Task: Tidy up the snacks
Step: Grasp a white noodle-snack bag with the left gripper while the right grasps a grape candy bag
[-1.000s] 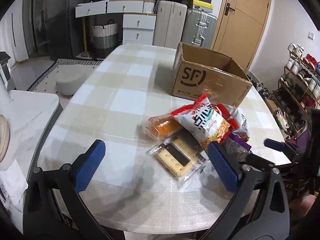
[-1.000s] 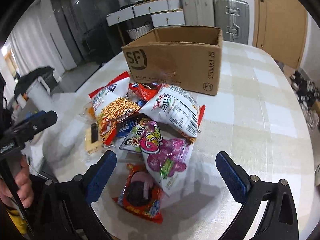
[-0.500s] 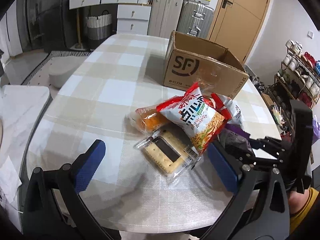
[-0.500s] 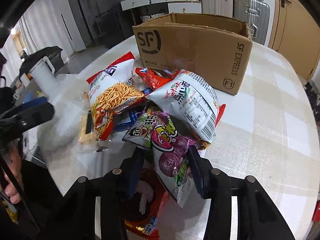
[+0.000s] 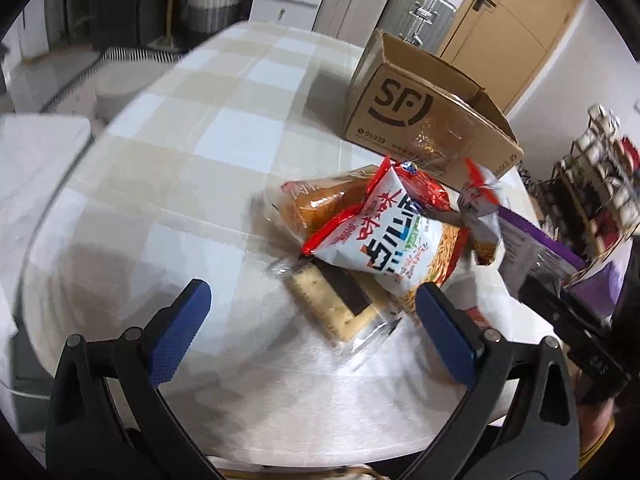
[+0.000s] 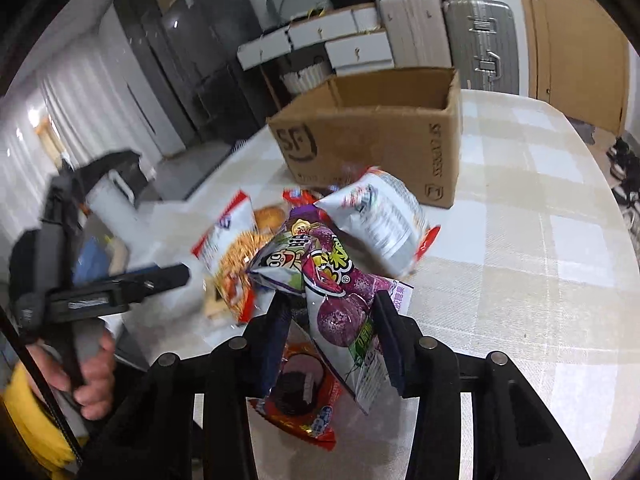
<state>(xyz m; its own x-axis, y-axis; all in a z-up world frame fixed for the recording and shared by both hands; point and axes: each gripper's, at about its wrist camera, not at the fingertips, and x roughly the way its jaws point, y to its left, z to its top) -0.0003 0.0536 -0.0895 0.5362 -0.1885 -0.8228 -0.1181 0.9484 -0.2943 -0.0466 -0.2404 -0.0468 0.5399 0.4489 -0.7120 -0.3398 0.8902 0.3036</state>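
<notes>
My right gripper (image 6: pixel 330 312) is shut on a purple grape snack bag (image 6: pixel 340 304) and holds it lifted above the table; the bag also shows in the left wrist view (image 5: pixel 536 252). My left gripper (image 5: pixel 312 316) is open and empty, above a clear cracker pack (image 5: pixel 336 300). A red-and-white noodle snack bag (image 5: pixel 392 240) lies on the pile beside an orange bread pack (image 5: pixel 312 204). A white snack bag (image 6: pixel 384 220) and a red chocolate pie pack (image 6: pixel 300 396) lie below the held bag. An open SF cardboard box (image 6: pixel 384 136) stands behind the pile.
The checked table (image 5: pixel 192 184) has a curved front edge (image 5: pixel 320 452). Suitcases (image 6: pixel 476 40), white drawers (image 6: pixel 352 44) and a wooden door (image 6: pixel 576 32) stand beyond the table. A shoe rack (image 5: pixel 600 176) is at the right.
My right gripper closed on the purple grape bag and lifted it off the pile. My left gripper moved closer to the cracker pack and stayed open.
</notes>
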